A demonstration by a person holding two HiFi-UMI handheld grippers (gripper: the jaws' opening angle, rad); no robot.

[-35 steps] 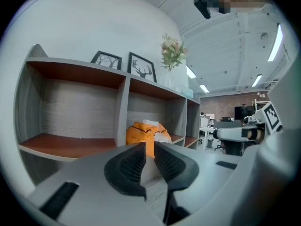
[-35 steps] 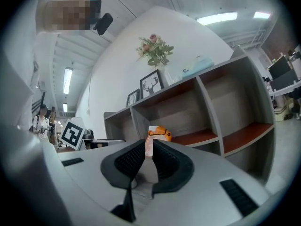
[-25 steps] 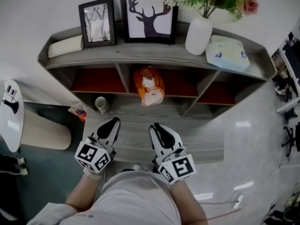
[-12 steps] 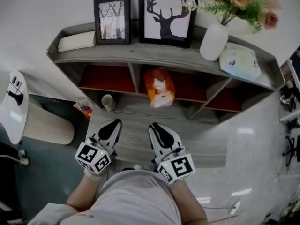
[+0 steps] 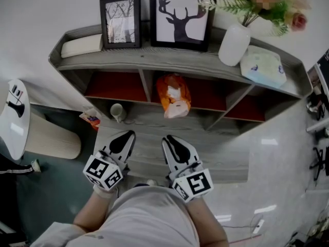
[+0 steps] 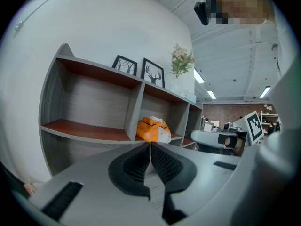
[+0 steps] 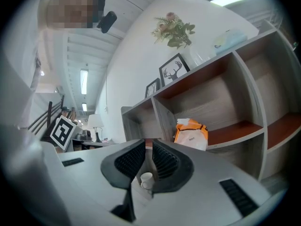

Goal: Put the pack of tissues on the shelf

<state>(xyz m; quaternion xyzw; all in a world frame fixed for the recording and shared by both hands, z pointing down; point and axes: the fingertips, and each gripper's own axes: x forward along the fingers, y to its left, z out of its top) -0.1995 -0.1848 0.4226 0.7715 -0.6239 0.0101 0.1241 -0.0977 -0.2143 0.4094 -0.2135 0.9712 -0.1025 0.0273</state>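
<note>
An orange and white pack of tissues (image 5: 174, 95) (image 6: 150, 129) (image 7: 190, 134) lies in the middle compartment of the grey shelf unit (image 5: 154, 62). A pale blue tissue pack (image 5: 263, 68) rests on the top board by the white vase (image 5: 234, 44). Both grippers hover side by side over the low front ledge, well short of the orange pack. My left gripper (image 5: 122, 138) (image 6: 150, 145) is shut, pads touching, with nothing in it. My right gripper (image 5: 172, 140) (image 7: 149, 142) has its jaws drawn nearly together and also holds nothing.
Two framed pictures (image 5: 121, 20) and a white box (image 5: 81, 45) stand on the top board. A small cup (image 5: 117, 110) (image 7: 146, 180) and an orange packet (image 5: 90, 118) sit at the ledge's left end. A white lamp (image 5: 14, 121) stands to the left. The left and right compartments hold nothing.
The head view has swung a little, so the shelf sits further right and lower in the picture. Both grippers hold nearly the same place and stay shut.
</note>
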